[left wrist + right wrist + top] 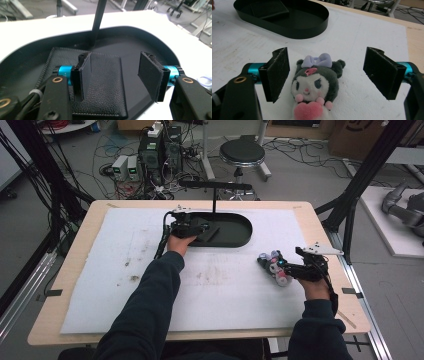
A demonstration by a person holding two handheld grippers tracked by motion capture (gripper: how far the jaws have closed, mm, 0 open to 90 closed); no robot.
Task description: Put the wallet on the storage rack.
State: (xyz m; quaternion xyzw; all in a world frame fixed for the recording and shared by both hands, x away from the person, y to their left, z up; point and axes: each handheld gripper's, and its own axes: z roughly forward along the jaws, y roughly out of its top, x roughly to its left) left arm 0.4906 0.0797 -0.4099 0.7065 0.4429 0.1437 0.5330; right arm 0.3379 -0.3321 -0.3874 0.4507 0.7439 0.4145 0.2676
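A black leather wallet (105, 85) lies flat in the black oval tray (155, 42). My left gripper (117, 72) hovers just over it, jaws open, its pads on either side above the leather and not pressing it. From above, the left gripper (192, 226) sits at the tray's (237, 237) left end. A dark plush toy (314, 85) with a lilac bow and pink heart lies on the white mat. My right gripper (327, 72) is open around it, both pads clear of its sides. The high view has the toy (274, 265) at the right, in front of the right gripper (287, 267).
A black post (98, 20) rises from the tray's far side and carries a horizontal bar (215, 185). A white mat (125, 280) covers most of the wooden table (50, 320). Behind the table are a stool (242, 154), computer boxes (160, 150) and floor cables.
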